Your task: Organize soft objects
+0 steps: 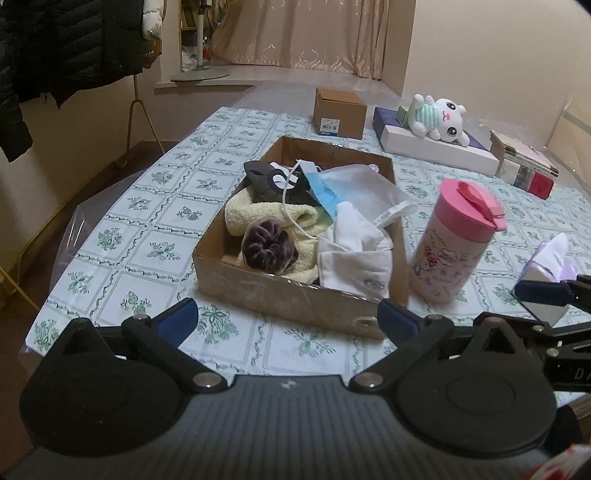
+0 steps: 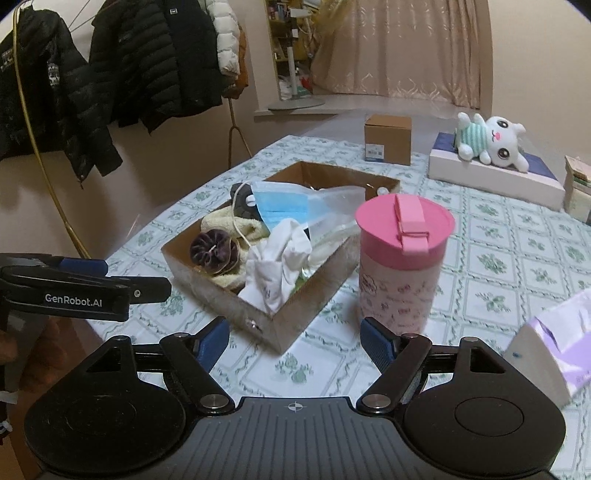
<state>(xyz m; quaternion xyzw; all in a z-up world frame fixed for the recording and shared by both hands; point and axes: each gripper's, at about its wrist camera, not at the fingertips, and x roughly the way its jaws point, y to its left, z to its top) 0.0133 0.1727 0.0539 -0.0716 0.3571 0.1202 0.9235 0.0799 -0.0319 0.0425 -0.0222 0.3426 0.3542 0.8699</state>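
Green-and-white floral tablecloth (image 1: 122,236) under clear plastic, beige walls behind. Nearest, left gripper (image 1: 288,317) spread wide with nothing between its blue pads; right gripper (image 2: 293,341) likewise well apart and empty, both low over the cloth just short of the cardboard box (image 1: 295,299). Seen from the right wrist, "GenRobot.AI" in white on the left tool's black arm. Inside the box, piled together: purple scrunchie (image 1: 267,245) on a pale yellow towel (image 1: 255,214), crumpled white cloth (image 1: 354,258) with small unreadable print, blue face mask (image 2: 282,205), a dark item behind. Just beside the box's right wall, upright pink-lidded tumbler (image 1: 458,240) with cartoon drawings, lettering too blurred to read. Lilac tissue pack (image 2: 554,343) at the right edge. Farther back, small brown carton (image 1: 340,112) with an illegible blue label, then white plush toy (image 1: 439,118) in a striped top lying on a flat white box (image 1: 439,151). Black puffer jackets (image 2: 147,62) hanging by the wall; curtains (image 1: 314,33) beyond.
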